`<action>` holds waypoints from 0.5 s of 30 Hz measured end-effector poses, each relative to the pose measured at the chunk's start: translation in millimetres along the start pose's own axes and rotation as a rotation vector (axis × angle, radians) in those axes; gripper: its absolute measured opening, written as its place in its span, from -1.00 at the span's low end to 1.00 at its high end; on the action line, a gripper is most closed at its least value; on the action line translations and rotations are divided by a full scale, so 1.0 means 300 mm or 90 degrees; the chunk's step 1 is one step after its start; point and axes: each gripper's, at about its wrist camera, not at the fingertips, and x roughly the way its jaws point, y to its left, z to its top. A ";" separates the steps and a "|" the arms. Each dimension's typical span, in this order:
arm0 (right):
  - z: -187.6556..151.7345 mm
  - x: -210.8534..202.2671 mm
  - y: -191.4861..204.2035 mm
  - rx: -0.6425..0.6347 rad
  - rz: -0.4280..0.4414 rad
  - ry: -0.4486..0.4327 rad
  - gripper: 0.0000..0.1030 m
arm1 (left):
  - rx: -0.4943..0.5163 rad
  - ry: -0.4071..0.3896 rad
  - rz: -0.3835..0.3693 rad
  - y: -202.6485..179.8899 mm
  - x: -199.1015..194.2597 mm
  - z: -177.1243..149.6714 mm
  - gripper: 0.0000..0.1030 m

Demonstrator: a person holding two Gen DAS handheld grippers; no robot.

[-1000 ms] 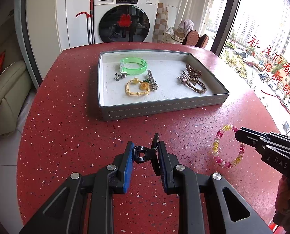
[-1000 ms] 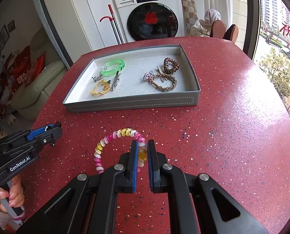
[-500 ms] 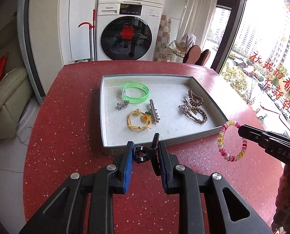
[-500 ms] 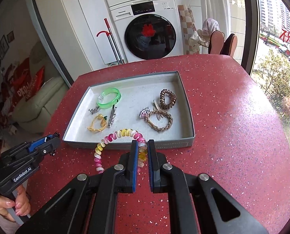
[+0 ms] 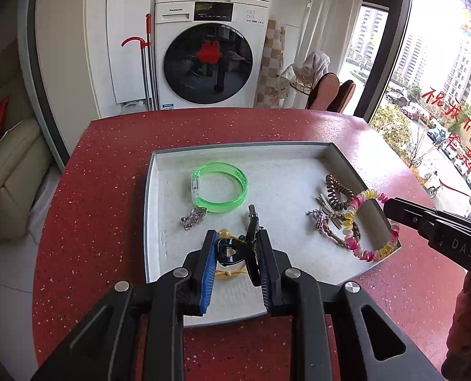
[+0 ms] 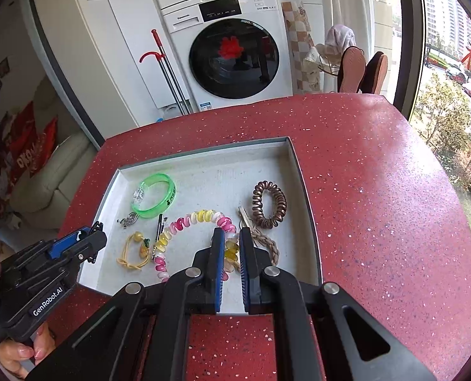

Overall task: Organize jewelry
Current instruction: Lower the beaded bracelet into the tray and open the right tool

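A grey tray [image 5: 149, 222] [image 6: 305, 187] with a white lining sits on the red table. My left gripper [image 5: 235, 250] is shut on a small black claw hair clip [image 5: 227, 249] and hangs over the tray's near left part. My right gripper [image 6: 232, 247] is shut on a pink, yellow and white spiral bracelet [image 6: 184, 225] [image 5: 371, 225], held above the tray's near right part. Inside the tray lie a green bangle [image 5: 219, 187] [image 6: 154, 198], a silver charm [image 5: 192, 219], a yellow cord bracelet [image 6: 134, 252], a slim hair clip [image 5: 252, 219], a brown spiral tie [image 6: 268, 204] and a braided bracelet [image 5: 333, 231].
The red speckled table [image 5: 108, 190] [image 6: 378, 206] ends in a curved edge on the left and far side. A washing machine [image 5: 210, 50], a cream sofa [image 5: 10, 165] and chairs [image 6: 362, 70] stand beyond it. A hand [image 6: 19, 352] holds the left gripper's handle.
Both grippers have moved forward from the bare table to above the tray, each carrying its item. The spiral bracelet has come up off the table.
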 end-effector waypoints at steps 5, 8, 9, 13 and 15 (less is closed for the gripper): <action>0.022 0.075 -0.016 0.015 -0.002 0.006 -0.81 | -0.007 0.014 0.014 0.012 0.079 0.040 -0.18; 0.027 0.115 -0.026 0.021 -0.006 0.014 -0.81 | -0.007 0.021 0.021 0.010 0.115 0.047 -0.18; 0.028 0.127 -0.029 0.023 -0.007 0.017 -0.81 | -0.007 0.025 0.024 0.012 0.129 0.049 -0.18; 0.033 0.156 -0.031 0.022 -0.012 0.022 -0.81 | -0.008 0.039 0.030 0.009 0.173 0.041 -0.18; 0.036 0.167 -0.033 0.021 -0.014 0.023 -0.81 | -0.008 0.044 0.030 0.008 0.186 0.035 -0.18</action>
